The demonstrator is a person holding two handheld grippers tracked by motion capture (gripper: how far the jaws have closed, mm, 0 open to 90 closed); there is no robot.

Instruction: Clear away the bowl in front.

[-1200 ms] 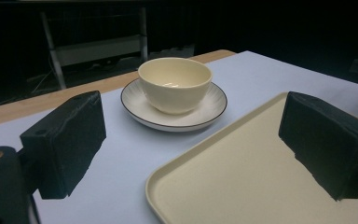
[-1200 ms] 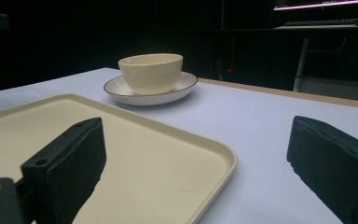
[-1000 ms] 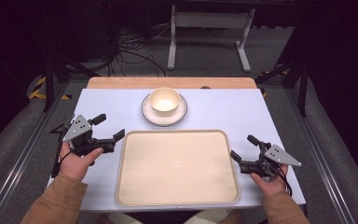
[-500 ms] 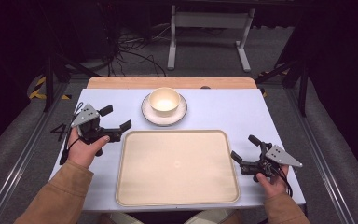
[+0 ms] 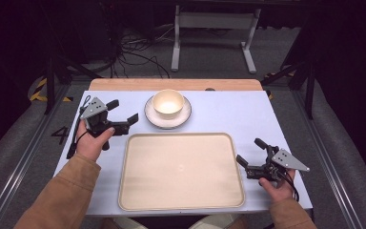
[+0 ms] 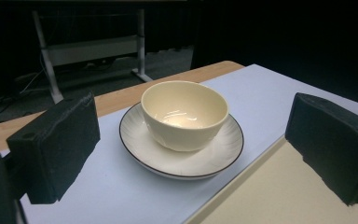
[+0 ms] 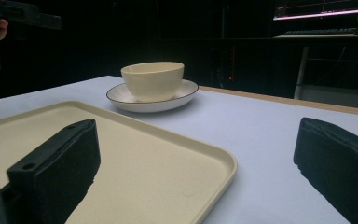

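Nothing looks done yet: the bowl [image 5: 168, 103] sits on its saucer [image 5: 151, 116] beyond the empty tray [image 5: 138, 191], left gripper [image 5: 122, 116] just beside it, right gripper [image 5: 250, 154] by the tray, both jaws apart, empty.

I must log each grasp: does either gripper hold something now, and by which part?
Nothing is held. The left gripper is open, aimed at the bowl on its plate. The right gripper is open beside the tray.

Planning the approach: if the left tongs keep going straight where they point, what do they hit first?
Probably the bowl on its saucer: it sits centred between the open left tongs, nothing in between. Height is unclear; a low path might meet the saucer rim first.
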